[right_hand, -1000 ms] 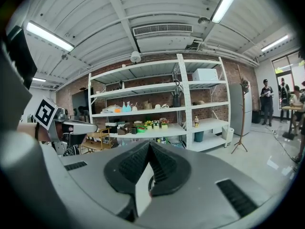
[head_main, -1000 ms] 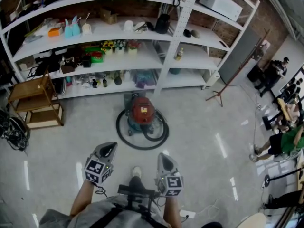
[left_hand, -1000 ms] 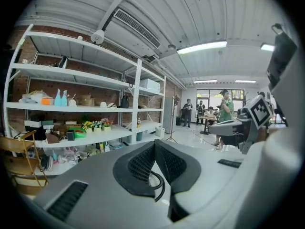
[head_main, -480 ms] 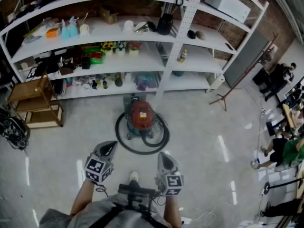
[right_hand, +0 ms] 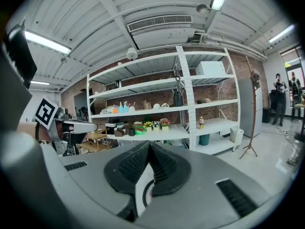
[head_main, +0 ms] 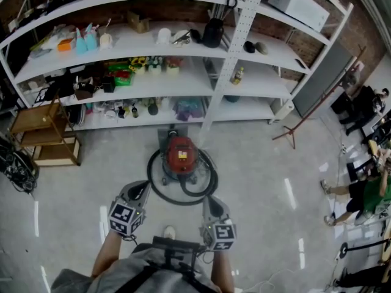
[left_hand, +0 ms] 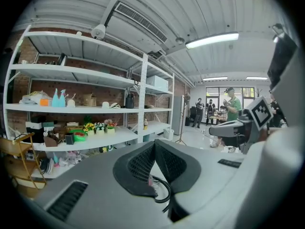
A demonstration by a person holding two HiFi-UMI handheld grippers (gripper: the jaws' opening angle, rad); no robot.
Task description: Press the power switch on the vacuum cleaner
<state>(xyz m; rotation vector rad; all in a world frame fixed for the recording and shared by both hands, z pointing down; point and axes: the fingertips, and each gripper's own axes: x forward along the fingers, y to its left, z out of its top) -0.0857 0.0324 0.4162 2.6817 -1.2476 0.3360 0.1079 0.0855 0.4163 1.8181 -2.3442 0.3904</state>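
Note:
The red vacuum cleaner stands on the grey floor in front of the shelves, with its black hose looped around it. My left gripper and right gripper are held side by side in the air, short of the vacuum and apart from it. Both point level toward the shelves. In the left gripper view the jaws meet with nothing between them. The right gripper view shows the same for the right gripper. Neither gripper view shows the vacuum, and I cannot make out its switch.
White shelving full of small items runs behind the vacuum. A low wooden rack and a bundle of cables are at the left. A tilted stand and several people are at the right.
The person has stepped forward: the vacuum now lies closer to both grippers in the head view. The grippers keep their pose and stay shut.

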